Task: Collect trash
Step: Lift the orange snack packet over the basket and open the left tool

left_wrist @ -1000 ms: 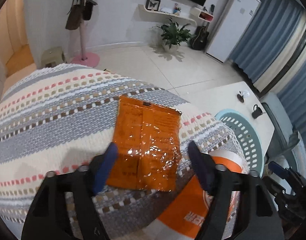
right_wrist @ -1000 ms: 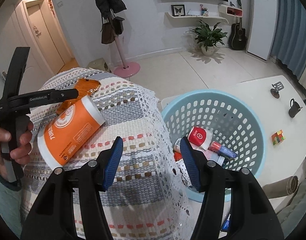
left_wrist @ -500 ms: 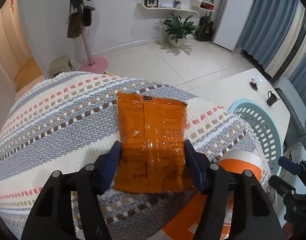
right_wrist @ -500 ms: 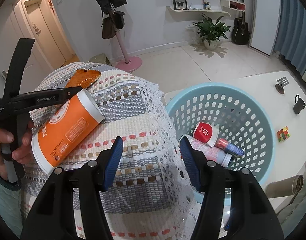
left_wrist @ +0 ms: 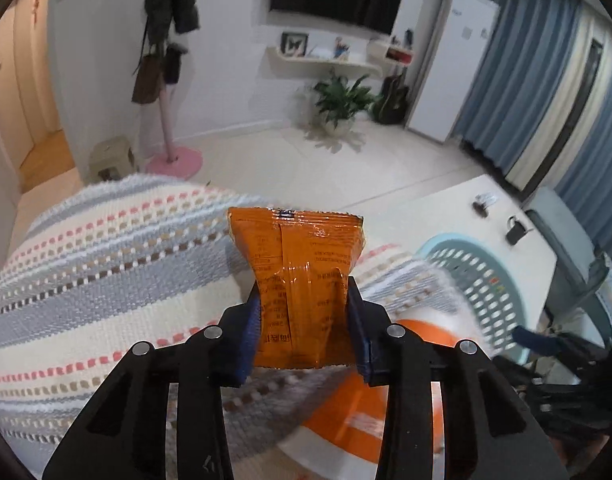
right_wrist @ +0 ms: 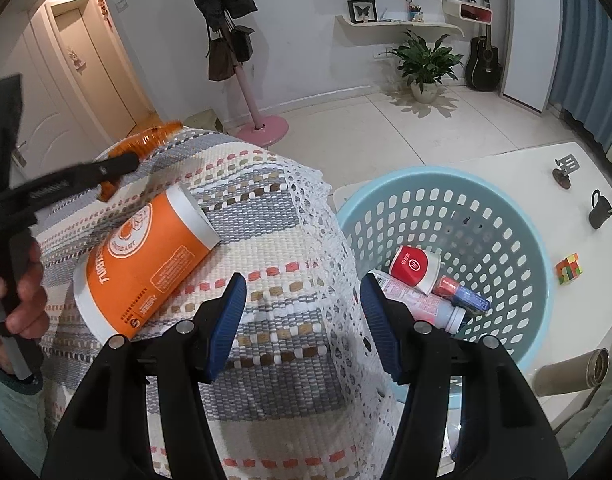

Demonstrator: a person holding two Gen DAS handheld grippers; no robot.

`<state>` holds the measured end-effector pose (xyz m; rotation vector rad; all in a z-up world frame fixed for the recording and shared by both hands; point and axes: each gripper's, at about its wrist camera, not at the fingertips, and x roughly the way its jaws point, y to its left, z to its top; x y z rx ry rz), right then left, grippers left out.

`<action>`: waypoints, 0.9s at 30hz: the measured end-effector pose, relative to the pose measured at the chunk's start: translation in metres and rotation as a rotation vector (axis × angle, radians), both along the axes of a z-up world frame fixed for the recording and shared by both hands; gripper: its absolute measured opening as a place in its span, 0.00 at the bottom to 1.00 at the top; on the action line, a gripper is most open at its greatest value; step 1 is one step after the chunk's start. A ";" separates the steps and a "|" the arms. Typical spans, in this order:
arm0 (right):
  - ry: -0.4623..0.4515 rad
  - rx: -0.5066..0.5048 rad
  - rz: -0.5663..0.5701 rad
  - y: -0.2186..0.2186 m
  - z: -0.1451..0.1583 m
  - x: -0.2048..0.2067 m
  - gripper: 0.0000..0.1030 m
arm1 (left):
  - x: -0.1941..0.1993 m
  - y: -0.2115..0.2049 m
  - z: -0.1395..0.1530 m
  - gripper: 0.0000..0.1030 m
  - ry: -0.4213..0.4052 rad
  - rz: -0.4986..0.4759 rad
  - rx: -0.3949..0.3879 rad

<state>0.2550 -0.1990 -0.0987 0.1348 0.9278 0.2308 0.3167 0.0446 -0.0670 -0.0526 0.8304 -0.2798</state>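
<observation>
Left wrist view: left gripper has its blue-padded fingers pressed together on the lower half of a crinkled orange foil snack packet. Packet is pinched in at the waist and flares wider above the pads. Its top edge stands up clear of the striped woven blanket, which is cream and grey with rows of pink and brown squares. Below and to the right of the packet lies a large orange-and-white cylindrical paper cup, blurred, on its side on the blanket. Pale blue perforated plastic basket sits further right, on a white table.

Right wrist view: right gripper has its fingers wide apart, nothing between them, hovering above the blanket's white lace edge. Orange cup lies on its side to the left, open rim toward the basket. Left gripper shows at far left, motion-blurred, with the orange packet at its tip and the person's hand on the handle. Basket is just right of the blanket; inside: a red-and-white cup, a white bottle and a red-and-blue tube, all lying together at the bottom. On the table beyond the basket: a small multicoloured cube and a dark mug-shaped item.
</observation>
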 end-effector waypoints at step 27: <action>-0.045 0.147 -0.297 -0.175 0.009 -0.057 0.54 | -0.049 -0.234 0.005 0.38 -0.037 -0.370 0.112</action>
